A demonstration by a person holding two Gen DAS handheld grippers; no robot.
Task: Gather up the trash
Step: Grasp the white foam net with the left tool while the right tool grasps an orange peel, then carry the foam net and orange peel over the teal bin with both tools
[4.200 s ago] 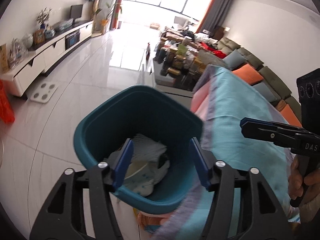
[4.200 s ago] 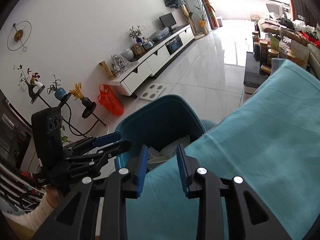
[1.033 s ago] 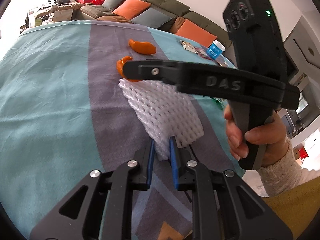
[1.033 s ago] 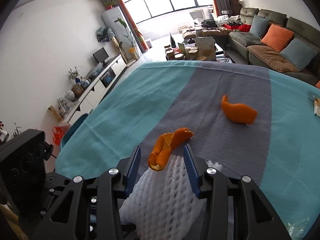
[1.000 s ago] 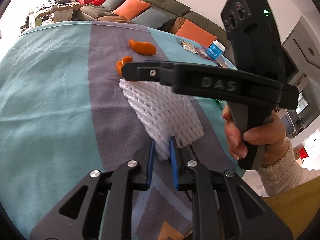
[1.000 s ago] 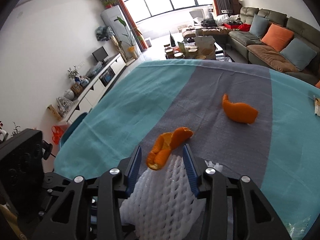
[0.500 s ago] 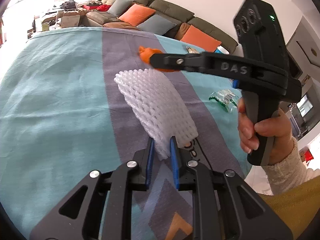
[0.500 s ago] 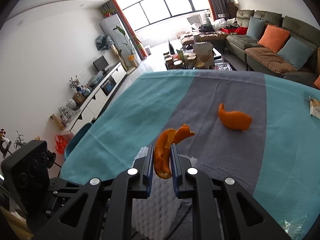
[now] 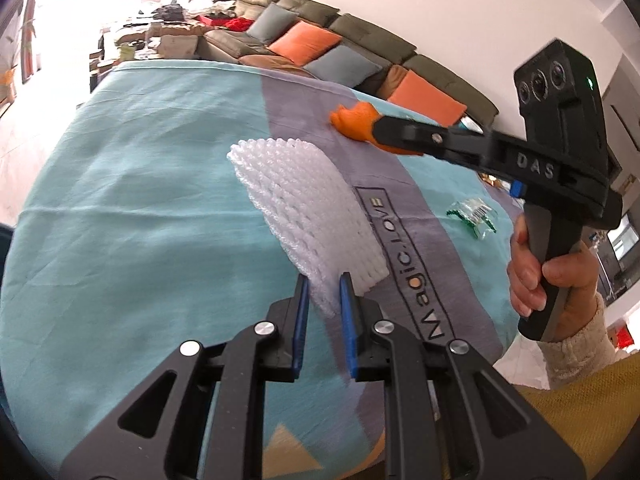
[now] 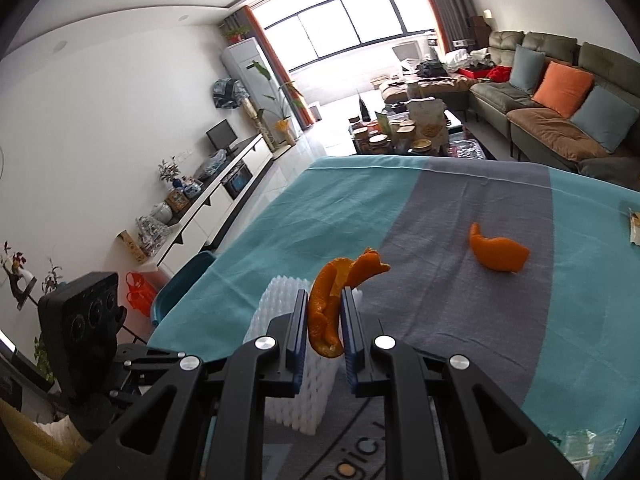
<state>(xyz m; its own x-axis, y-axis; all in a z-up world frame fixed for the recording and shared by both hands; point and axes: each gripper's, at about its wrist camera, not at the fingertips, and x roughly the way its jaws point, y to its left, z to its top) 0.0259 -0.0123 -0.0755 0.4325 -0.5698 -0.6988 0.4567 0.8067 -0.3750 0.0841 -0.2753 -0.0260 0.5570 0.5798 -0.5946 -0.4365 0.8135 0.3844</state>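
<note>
Between my left gripper (image 9: 323, 296) pads: white foam fruit net (image 9: 304, 204), clamped at near corner, rest fanning forward above tablecloth (image 9: 132, 208). Featherlight, floppy, springy; corner pinch enough, likely to sag. Between my right gripper (image 10: 324, 320) pads: curled orange peel (image 10: 334, 300), squeezed mid-strip, tip poking forward. Light, leathery, slightly slick; hold gently. Ahead-right: second orange peel (image 10: 498, 254) on cloth, not yet collected.

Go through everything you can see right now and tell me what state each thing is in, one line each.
Left gripper: shut on the white foam fruit net.
White foam fruit net: pinched at one edge.
Right gripper: shut on the curled orange peel.
Curled orange peel: clamped, sticking up.
Second orange peel: lying loose on the cloth.
Clear plastic wrapper: crumpled, lying loose.
</note>
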